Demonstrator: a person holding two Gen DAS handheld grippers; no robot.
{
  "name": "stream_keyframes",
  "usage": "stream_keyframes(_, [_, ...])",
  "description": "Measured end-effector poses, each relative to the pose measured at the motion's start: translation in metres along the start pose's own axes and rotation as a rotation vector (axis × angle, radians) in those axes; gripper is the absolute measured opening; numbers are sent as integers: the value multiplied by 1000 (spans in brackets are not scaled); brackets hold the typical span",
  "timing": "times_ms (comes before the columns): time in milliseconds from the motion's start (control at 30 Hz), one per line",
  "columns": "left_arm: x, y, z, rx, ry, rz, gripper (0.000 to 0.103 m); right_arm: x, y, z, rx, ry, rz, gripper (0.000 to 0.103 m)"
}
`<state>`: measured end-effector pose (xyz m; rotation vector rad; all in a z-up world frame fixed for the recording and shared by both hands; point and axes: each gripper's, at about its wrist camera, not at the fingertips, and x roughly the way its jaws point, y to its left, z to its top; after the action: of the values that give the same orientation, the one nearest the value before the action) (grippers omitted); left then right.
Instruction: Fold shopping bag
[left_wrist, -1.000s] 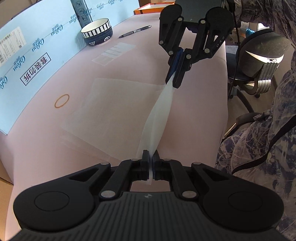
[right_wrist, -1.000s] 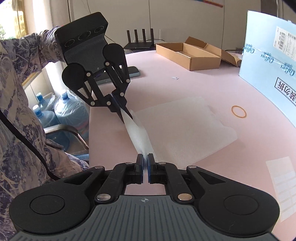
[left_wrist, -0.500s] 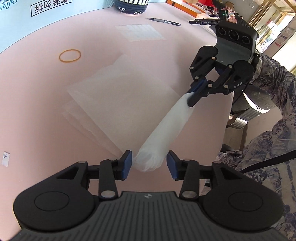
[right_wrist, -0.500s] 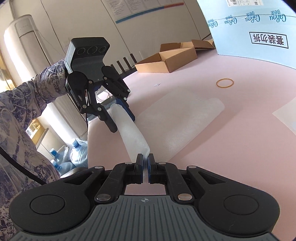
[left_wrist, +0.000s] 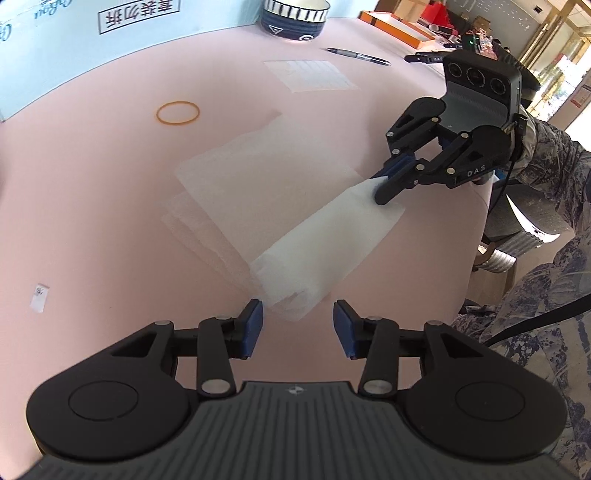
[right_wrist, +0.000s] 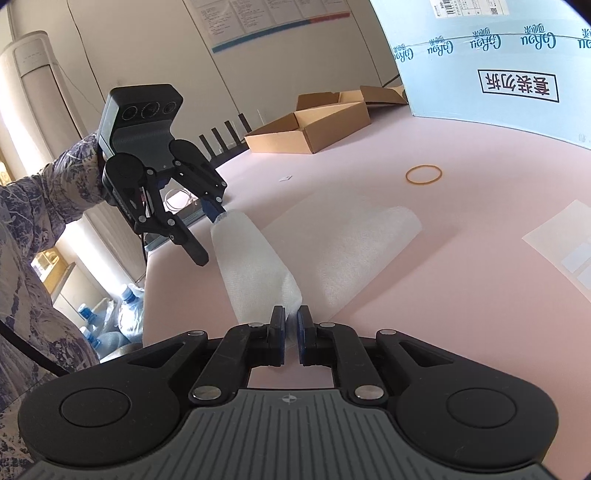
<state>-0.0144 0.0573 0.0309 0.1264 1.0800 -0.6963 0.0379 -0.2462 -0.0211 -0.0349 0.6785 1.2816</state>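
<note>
Left gripper (left_wrist: 297, 328) open part-way, jaws just widened, blue pads (left_wrist: 254, 326) clear of the shopping bag (left_wrist: 325, 236), whose near rolled end lies just ahead between them. White bag on the pink table (left_wrist: 92, 192), rolled edge running lengthwise from this gripper up and rightward to the right gripper (left_wrist: 382, 184). Right gripper (right_wrist: 291, 332) nearly closed, pinching the far corner of the bag (right_wrist: 258, 266). Rubber band (left_wrist: 178, 113) well apart, ahead and to the left.

White translucent shopping bag (left_wrist: 321, 236) on a pink table (left_wrist: 92, 206); orange rubber band (left_wrist: 177, 113); navy-and-white striped bowl (left_wrist: 293, 13); pale blue board (right_wrist: 517, 74); black grippers with blue pads (left_wrist: 253, 326).
</note>
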Motion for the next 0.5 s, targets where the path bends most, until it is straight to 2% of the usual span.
stream_keyframes(67, [-16,1,-5,-47,-57,57,40,1,3,0,-14,5,-14,8])
stream_keyframes(133, [-34,-5,-10,-90,-149,98,39,2,6,0,-27,9,-28,8])
stream_keyframes(233, [-57,-25,-13,-99,-304,125,38,3,9,0,-46,12,-46,8])
stream_keyframes(300, [-58,-40,-10,-89,-375,143,38,3,10,0,-45,13,-53,8])
stream_keyframes(367, [-44,-51,-9,-66,-398,122,34,4,11,-1,-54,13,-62,8])
stream_keyframes(433, [-23,-55,-5,-59,-365,74,31,5,16,-2,-79,12,-82,8])
stream_keyframes(500, [-2,-56,-3,-55,-333,63,31,5,21,-3,-106,11,-103,8])
